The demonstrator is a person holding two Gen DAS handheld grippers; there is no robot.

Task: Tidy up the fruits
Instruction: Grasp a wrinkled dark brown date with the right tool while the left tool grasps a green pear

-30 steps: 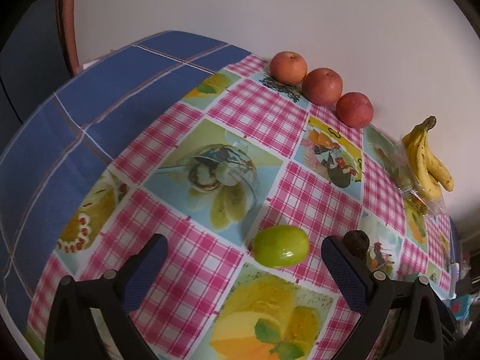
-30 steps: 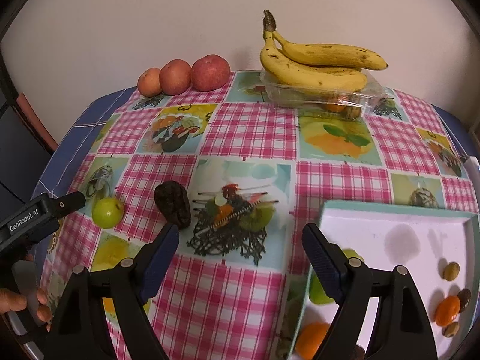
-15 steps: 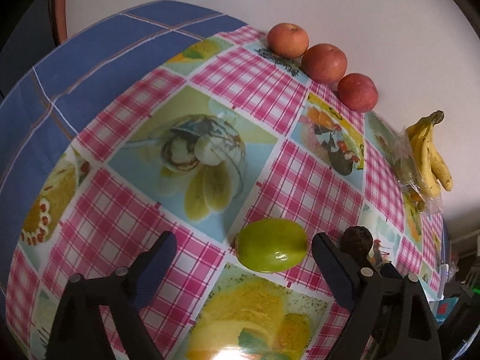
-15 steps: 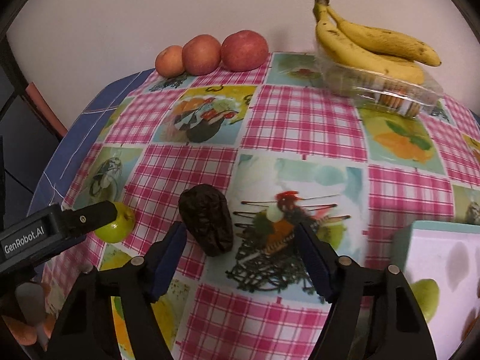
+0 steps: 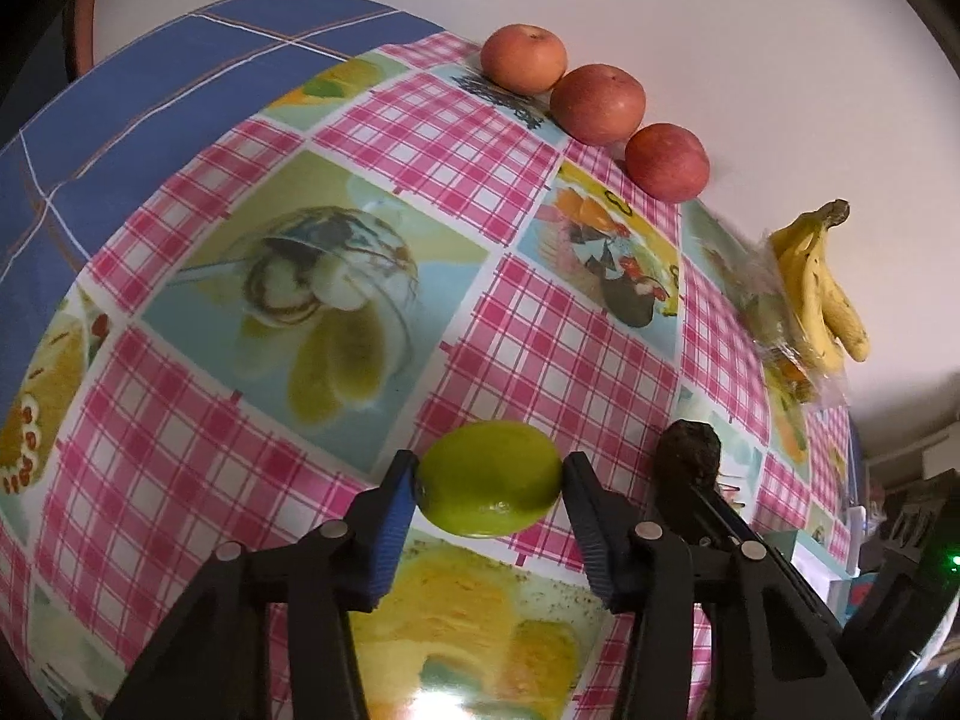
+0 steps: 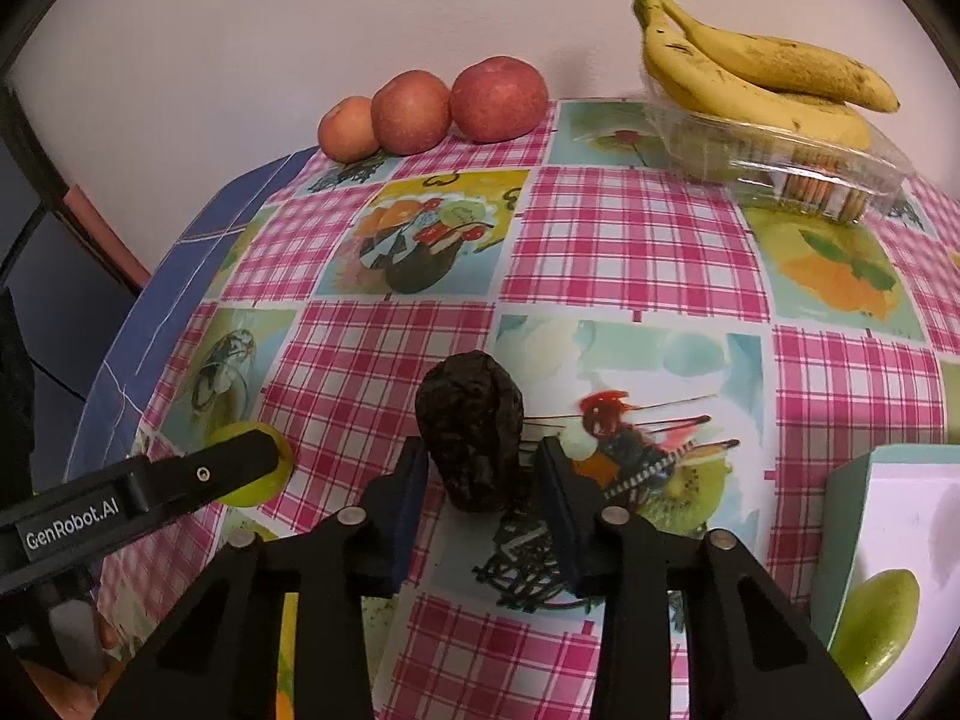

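Claws both committed: left claw (image 5: 489, 483) clenched on green fruit (image 5: 489, 480) at near-left worktop (image 6: 630, 240), right claw (image 6: 483, 468) straddling dark wrinkled fruit (image 6: 471, 429), contact unclear, likely both bound for white tray (image 6: 900, 516) near right.

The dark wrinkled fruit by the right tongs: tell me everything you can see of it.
The dark wrinkled fruit is blackish-brown, oblong and deeply creased, like a dried date or prune. It sits on the checked tablecloth, long axis pointing away from the camera, between the fingers of the right tongs. The left finger seems to touch it; a narrow gap shows at the right one, so it looks not yet clamped. Nothing else touches it. In the left wrist view it lies right of the green fruit.
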